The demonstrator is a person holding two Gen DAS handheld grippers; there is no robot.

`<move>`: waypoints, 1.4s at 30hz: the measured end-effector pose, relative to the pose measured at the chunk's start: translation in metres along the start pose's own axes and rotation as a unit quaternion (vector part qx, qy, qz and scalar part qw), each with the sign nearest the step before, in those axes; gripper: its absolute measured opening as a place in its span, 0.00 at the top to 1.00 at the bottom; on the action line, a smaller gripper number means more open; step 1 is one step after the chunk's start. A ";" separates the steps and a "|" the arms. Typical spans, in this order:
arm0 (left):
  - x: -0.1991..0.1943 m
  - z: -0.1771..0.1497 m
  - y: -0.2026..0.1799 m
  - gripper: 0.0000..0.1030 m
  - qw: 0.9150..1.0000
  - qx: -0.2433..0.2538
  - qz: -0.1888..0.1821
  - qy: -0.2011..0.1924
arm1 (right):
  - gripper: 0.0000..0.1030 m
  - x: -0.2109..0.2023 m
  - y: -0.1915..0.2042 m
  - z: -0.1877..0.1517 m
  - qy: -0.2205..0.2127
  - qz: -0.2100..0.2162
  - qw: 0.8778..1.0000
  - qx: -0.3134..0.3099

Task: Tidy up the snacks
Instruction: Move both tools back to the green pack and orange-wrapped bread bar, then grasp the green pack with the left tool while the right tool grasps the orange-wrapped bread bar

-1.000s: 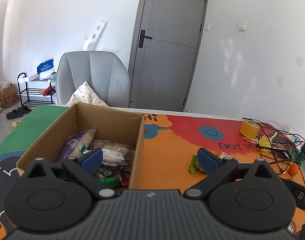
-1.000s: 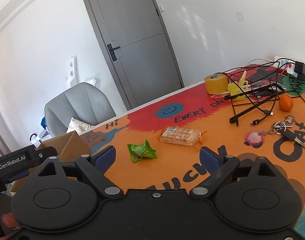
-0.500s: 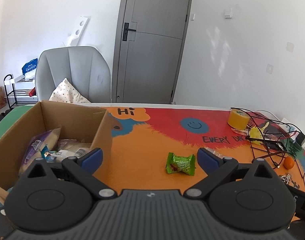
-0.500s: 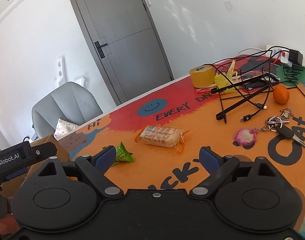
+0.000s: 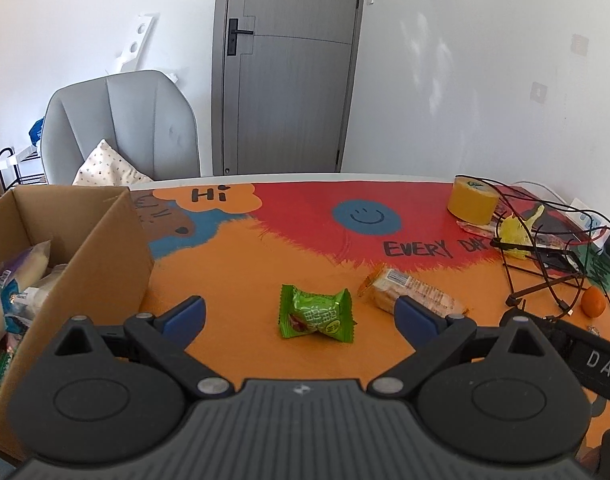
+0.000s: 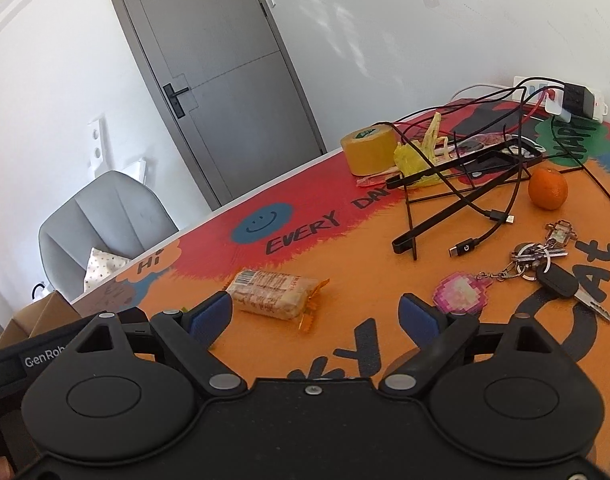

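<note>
A green candy packet (image 5: 316, 313) lies on the orange mat, right in front of my open, empty left gripper (image 5: 301, 314). A clear-wrapped biscuit bar (image 5: 413, 295) lies just right of it; in the right wrist view the bar (image 6: 276, 294) sits ahead of my open, empty right gripper (image 6: 315, 312), nearer its left finger. A cardboard box (image 5: 105, 256) with several snack packets (image 5: 13, 280) stands at the left; its corner shows in the right wrist view (image 6: 37, 312).
At the right are a yellow tape roll (image 6: 367, 146), tangled black cables and a stand (image 6: 465, 188), an orange (image 6: 547, 189), keys with a pink charm (image 6: 541, 268) and a power strip (image 6: 561, 96). A grey chair (image 5: 121, 128) stands behind the table.
My left gripper has swung right, away from the box, so the green packet now lies between its fingers. My right gripper has moved right and closer to the biscuit bar.
</note>
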State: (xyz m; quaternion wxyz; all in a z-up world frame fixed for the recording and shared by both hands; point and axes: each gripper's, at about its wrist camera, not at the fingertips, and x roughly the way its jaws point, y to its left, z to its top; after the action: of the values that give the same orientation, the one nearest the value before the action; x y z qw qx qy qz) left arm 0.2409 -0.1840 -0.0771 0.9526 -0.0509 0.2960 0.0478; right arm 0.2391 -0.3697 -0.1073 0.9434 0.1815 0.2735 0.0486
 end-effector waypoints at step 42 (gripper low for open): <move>0.058 0.002 0.012 0.64 0.998 -0.040 0.024 0.032 | 0.12 0.059 0.008 0.013 0.033 0.011 0.998 -0.044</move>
State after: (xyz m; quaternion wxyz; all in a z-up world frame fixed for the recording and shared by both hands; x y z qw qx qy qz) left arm 0.2885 -0.1682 -0.1094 0.9384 -0.0831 0.3257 0.0807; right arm 0.2959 -0.3548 -0.1233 0.9401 0.1412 0.3005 0.0769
